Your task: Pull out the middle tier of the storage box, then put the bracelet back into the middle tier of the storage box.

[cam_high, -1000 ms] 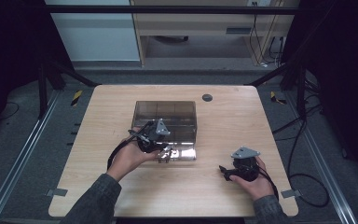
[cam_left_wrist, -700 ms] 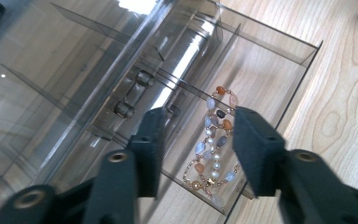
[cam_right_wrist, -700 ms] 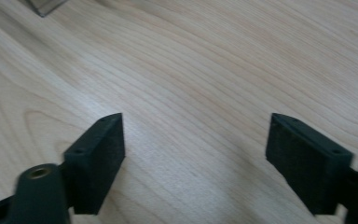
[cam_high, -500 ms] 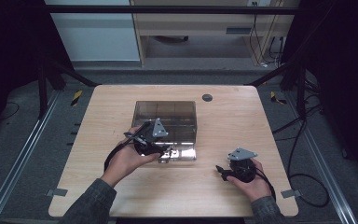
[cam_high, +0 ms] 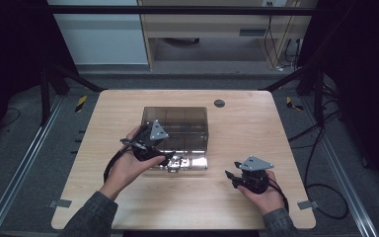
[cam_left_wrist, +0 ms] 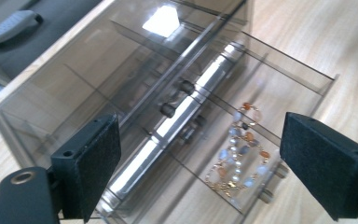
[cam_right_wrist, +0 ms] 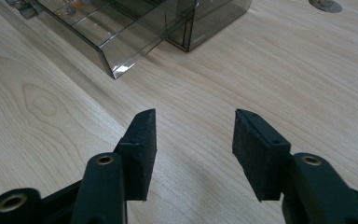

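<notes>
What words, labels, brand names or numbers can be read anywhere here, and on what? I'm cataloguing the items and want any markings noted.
None: no readable text in any view.
Smoked clear drawer box: no label or brand.
Bead bracelet in the open drawer: no tag.
Left tool and right tool: black pads unmarked.
Wooden table: bare grain, no print.
Yellow-black striped floor tape: a hazard pattern, no lettering.

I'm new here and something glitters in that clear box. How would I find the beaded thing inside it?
Start at the smoky clear box in the middle of the wooden table. Its bottom drawer is pulled out toward the person. The beaded bracelet lies coiled in there, with pearly, grey and orange beads on gold links.
</notes>
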`<state>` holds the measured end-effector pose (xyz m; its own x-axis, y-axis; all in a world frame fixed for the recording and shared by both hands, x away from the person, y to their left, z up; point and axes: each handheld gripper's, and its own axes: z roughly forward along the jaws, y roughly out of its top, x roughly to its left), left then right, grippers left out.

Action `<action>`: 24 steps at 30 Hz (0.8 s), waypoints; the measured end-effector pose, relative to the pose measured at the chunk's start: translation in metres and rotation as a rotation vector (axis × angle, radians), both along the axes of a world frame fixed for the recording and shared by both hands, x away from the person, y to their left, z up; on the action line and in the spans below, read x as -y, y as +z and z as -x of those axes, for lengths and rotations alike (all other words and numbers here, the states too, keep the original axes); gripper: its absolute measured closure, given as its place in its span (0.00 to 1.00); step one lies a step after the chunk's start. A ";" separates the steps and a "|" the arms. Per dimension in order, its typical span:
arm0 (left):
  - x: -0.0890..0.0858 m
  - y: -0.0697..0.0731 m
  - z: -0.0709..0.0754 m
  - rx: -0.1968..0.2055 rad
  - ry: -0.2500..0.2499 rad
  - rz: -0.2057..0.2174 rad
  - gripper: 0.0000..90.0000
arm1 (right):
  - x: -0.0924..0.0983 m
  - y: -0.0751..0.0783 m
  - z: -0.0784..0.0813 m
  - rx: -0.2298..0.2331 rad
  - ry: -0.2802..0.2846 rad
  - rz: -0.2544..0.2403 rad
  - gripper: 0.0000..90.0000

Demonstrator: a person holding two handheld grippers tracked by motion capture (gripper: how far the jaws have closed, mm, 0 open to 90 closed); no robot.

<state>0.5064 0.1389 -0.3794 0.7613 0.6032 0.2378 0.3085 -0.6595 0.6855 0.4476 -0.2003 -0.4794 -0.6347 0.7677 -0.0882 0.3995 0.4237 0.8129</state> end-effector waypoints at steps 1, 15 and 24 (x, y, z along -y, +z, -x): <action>-0.002 0.000 -0.001 0.005 0.004 0.002 0.13 | 0.000 0.000 0.000 0.000 0.001 0.002 0.58; -0.009 0.000 -0.006 0.026 0.036 0.051 0.08 | -0.013 0.006 0.006 0.024 0.022 -0.031 0.71; -0.005 0.001 -0.024 0.043 0.081 0.141 0.10 | -0.021 0.013 0.015 0.033 0.014 -0.059 0.84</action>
<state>0.5302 0.1441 -0.3783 0.6998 0.6919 0.1778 0.3250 -0.5300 0.7832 0.4328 -0.1793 -0.4665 -0.6427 0.7635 -0.0640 0.3668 0.3799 0.8492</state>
